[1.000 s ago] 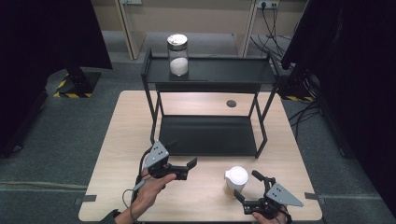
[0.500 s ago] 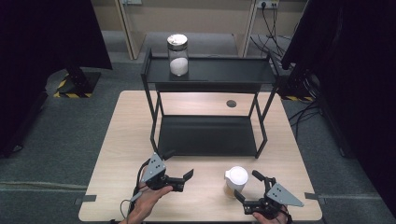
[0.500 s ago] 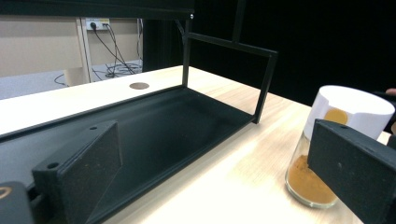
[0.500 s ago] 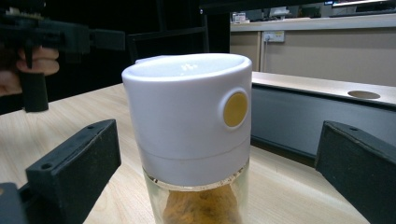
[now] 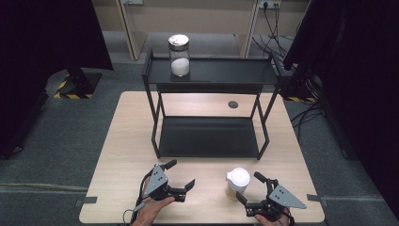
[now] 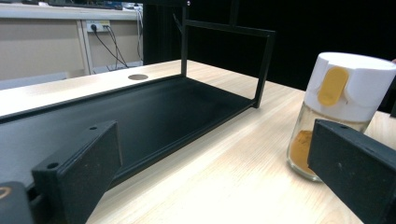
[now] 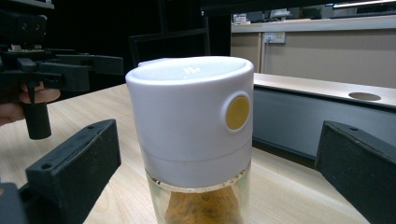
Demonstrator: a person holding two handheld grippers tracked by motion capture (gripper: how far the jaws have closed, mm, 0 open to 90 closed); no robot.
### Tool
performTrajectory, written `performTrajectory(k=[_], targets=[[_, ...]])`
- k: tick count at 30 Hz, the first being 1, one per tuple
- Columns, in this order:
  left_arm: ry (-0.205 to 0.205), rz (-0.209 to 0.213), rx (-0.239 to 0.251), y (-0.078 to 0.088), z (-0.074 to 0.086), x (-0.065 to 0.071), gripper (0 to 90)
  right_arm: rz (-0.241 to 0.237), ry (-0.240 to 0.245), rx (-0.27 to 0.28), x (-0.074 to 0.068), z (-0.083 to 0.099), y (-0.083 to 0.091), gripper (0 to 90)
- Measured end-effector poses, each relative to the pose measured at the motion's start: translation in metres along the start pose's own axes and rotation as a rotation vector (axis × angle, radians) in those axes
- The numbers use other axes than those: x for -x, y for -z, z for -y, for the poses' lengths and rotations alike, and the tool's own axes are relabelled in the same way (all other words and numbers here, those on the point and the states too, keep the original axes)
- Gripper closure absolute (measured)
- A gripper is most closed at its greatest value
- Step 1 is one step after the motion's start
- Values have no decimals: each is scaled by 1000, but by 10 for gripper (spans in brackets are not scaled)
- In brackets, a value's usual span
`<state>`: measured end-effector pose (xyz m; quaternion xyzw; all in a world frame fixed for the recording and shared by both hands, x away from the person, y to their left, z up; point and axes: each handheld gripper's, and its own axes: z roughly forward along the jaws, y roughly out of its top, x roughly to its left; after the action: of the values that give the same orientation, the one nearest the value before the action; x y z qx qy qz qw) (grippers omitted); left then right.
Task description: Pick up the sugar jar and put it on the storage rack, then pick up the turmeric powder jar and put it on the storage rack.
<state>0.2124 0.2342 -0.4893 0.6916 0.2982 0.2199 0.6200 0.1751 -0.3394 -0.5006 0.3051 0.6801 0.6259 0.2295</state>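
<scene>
Wooden table (image 5: 127, 155) stands on a grey floor, with dark curtains at both sides. Near its front edge stands a glass spice jar (image 5: 237, 183) with a white cap, some orange-brown powder at its bottom. The right gripper (image 5: 250, 190) is just beside it, jaws wide apart on either side of the jar and not touching it. The left gripper (image 5: 180, 174), held by a hand (image 5: 153, 209), is well apart to the left, jaws open and empty. Behind is a black two-level shelf (image 5: 209, 136); on its top level stands a glass jar (image 5: 179, 54) with white powder.
</scene>
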Motion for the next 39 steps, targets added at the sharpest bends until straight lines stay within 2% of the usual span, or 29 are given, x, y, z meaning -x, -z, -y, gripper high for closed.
performTrajectory(k=[8, 39], targets=[[-7, -10, -2, 3, 7, 1, 21, 0, 3, 3, 0, 0, 1, 4], [-4, -24, 8, 10, 14, 3, 21, 0, 15, -11, -4, -2, -4, 4]])
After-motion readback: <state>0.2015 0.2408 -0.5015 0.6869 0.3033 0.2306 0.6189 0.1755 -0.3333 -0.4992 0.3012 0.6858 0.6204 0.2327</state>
